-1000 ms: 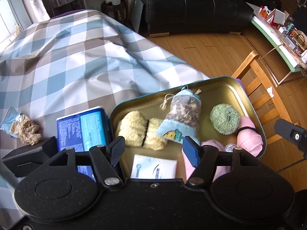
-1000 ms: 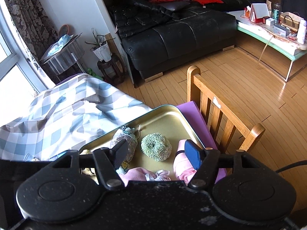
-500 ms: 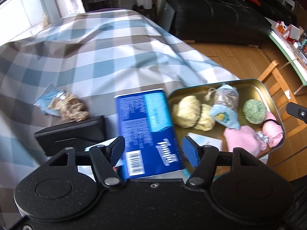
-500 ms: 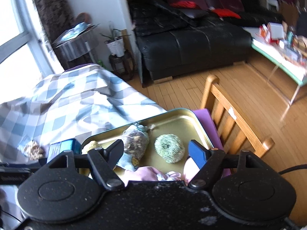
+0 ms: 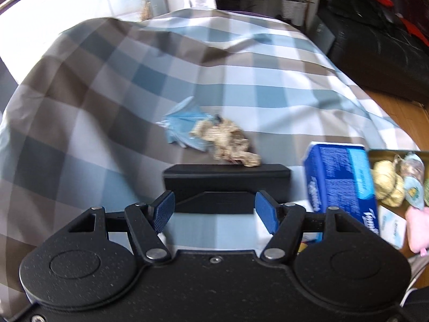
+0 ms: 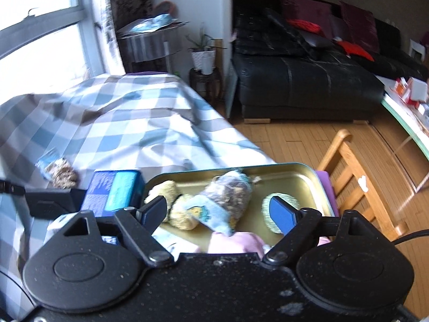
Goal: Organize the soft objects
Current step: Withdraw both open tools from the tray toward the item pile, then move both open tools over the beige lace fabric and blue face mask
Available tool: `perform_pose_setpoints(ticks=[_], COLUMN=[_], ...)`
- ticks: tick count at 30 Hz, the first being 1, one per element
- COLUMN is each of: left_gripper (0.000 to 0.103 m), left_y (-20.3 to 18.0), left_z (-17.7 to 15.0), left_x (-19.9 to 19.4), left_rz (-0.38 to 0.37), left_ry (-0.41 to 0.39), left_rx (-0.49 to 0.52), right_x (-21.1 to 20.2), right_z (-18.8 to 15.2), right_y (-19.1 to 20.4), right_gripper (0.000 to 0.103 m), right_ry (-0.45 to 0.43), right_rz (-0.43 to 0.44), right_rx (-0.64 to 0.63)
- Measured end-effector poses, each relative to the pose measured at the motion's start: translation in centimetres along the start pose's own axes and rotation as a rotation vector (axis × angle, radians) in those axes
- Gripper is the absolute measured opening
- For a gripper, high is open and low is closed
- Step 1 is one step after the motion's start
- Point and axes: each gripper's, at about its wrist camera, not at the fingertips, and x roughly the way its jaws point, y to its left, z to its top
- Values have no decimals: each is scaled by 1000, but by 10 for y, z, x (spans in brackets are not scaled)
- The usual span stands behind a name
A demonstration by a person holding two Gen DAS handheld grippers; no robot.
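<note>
The left hand-held gripper [image 5: 214, 212] hangs above the checked cloth [image 5: 112, 123] with its blue pads spread wide and nothing between them. Just past its fingertips lies a black box [image 5: 226, 178], flat on the cloth and directly in line with the gap. Beyond that box, touching its far edge in this view, sits a crumpled tan bundle [image 5: 228, 143] with a pale blue wrapper [image 5: 182, 126] fanned out on its far left side. To the right of the black box stands a blue tissue pack [image 5: 340, 182], and right of that the gold tray [image 5: 386, 153] shows at the frame edge.

The right hand-held gripper [image 6: 219, 212] is also open and empty, poised over the near part of the tray [image 6: 303, 179]. Under it lie a pink cloth [image 6: 236, 242] at the near rim, a yellow knitted piece [image 6: 174, 204] beside the left pad, a clear pouch of dried bits with a blue cuff [image 6: 228, 196] in the middle, and a green knitted round [image 6: 284, 206] partly hidden by the right pad. A white packet [image 6: 174, 241] lies at the tray's near left corner. Left of the tray the tissue pack [image 6: 115, 190] touches its rim, with the black box [image 6: 53, 204] further left and the tan bundle [image 6: 63, 174] behind it. A wooden chair [image 6: 356, 182] stands right of the tray, and a black sofa [image 6: 308, 83] sits across the wooden floor [image 6: 308, 142].
</note>
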Motion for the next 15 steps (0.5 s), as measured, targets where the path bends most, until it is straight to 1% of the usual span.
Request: perform_pose_setpoints(ticks=[4,6,7,8,9,12,15], left_gripper=[63,66,70,79,83,83,83], left_y=[30,43,48,52,56,62,66], left_z=[10,18,22,26,29,30,27], left_x=[7,11,13,15,17,20,29], left_rz=[20,29,32,35,45,75,81], left_ry=[-22,-38,-45,-60,-77,-123,-110], left_rx=[-57,-84,-94,-102,-109,-108,-95], right_x=[-1,-1,-2,-2,-2,-4,-7], right_z=[-5,-8,-10,-13,-16,-27,-44], right_y=[29,44,51,58,65,86,110], right_gripper=[83,83,83,83,83,83,83], right_ry=[-25,-39,-44,-48,-50,-45,-30], right_rz=[17,27,36,47,60,109,172], right_rx=[-85,-128,-147,-160,-166,-158,-119])
